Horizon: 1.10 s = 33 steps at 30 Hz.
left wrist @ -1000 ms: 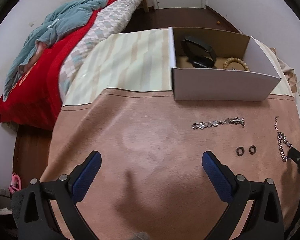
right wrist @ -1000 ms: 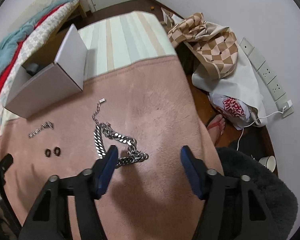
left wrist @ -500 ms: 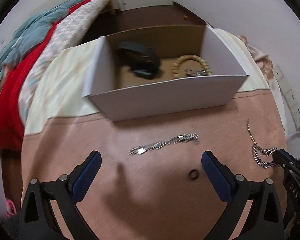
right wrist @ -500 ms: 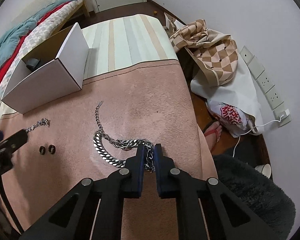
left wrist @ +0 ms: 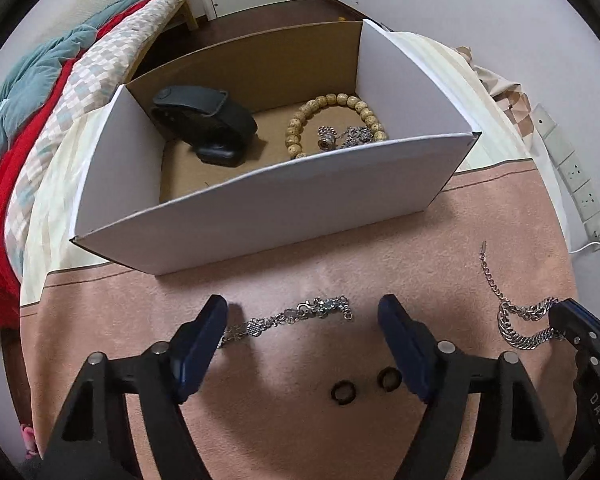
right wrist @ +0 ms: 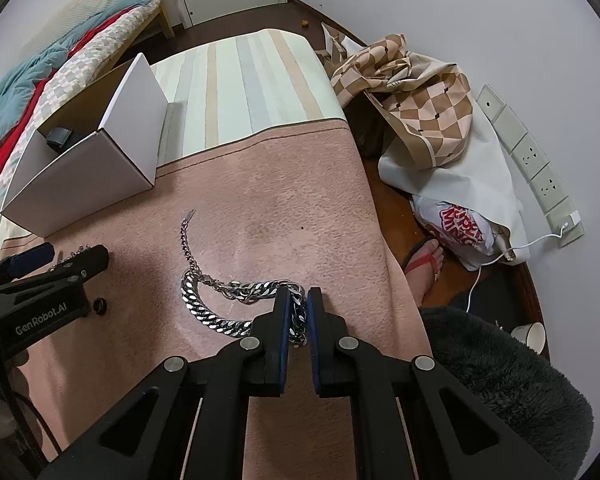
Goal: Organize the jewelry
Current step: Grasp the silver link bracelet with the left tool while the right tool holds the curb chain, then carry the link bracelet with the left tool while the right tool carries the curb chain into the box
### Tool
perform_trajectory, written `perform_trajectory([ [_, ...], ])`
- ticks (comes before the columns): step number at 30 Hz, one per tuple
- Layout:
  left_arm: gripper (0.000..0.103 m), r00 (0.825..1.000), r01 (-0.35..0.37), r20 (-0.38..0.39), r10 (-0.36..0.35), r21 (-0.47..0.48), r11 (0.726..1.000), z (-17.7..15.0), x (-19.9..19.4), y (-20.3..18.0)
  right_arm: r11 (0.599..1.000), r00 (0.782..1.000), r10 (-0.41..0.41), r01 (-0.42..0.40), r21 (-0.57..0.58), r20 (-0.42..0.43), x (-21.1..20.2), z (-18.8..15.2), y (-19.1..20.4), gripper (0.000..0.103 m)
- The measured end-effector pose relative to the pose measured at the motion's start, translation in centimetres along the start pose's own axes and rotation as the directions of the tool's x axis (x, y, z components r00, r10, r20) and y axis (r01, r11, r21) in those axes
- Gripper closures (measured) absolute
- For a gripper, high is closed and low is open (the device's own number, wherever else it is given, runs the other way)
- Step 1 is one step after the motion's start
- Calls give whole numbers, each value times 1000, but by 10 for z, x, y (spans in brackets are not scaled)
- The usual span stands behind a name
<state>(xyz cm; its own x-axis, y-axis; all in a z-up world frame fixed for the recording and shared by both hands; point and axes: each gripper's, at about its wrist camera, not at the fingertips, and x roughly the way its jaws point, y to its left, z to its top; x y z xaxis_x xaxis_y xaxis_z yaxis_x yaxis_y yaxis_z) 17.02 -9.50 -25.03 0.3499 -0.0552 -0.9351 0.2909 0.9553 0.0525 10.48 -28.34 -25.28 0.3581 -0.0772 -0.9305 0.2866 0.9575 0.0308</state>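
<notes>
Pink fuzzy blanket [left wrist: 260, 420] covers the near end of a bed, w/ a striped sheet [right wrist: 252, 80] beyond it; wood floor & white wall w/ outlets to the right. White cardboard box [left wrist: 284, 204] sits where blanket meets sheet, open top. Inside it: black watch [left wrist: 204, 120] at left, tan bead bracelet [left wrist: 332, 116] at right, small silver charm piece [left wrist: 340, 138] lying within the bead loop.

Left hand-held gripper [left wrist: 302, 344] is low over the blanket, jaws spread wide, holding nothing. Thin silver bracelet [left wrist: 288, 318] lies flat between its blue pads, its left end right at the left pad; can't tell if touching. Two small dark rings [left wrist: 366, 386] lie side by side on the blanket, nearer the camera than the bracelet, just beside the right pad.

Right hand-held gripper [right wrist: 299, 308] is closed on the heavy silver chain [right wrist: 228, 300], pinching a clump of links at its right end. Rest of the chain curls on the blanket, thin tail running away toward the box. In the left wrist view the same chain shows at far right, well apart from the bracelet.
</notes>
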Motion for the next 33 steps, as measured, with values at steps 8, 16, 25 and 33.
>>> perform_trajectory([
  [8, 92, 999, 52, 8, -52, 12, 999, 2, -5, -3, 1000, 1000, 5, -5, 5, -6, 1, 1, -1, 94],
  [16, 93, 993, 120, 13, -119, -56, 991, -22, -37, 28, 996, 996, 88, -88, 30, 6, -17, -1, -6, 94],
  [25, 93, 982, 190, 33, -187, -133, 973, -37, -83, 66, 973, 970, 232, -233, 2, 70, -65, 16, 17, 94],
  [33, 93, 960, 261, 150, -238, -161, 952, -8, -142, 90, 935, 924, 355, -346, -82, 144, -123, 53, 52, 94],
])
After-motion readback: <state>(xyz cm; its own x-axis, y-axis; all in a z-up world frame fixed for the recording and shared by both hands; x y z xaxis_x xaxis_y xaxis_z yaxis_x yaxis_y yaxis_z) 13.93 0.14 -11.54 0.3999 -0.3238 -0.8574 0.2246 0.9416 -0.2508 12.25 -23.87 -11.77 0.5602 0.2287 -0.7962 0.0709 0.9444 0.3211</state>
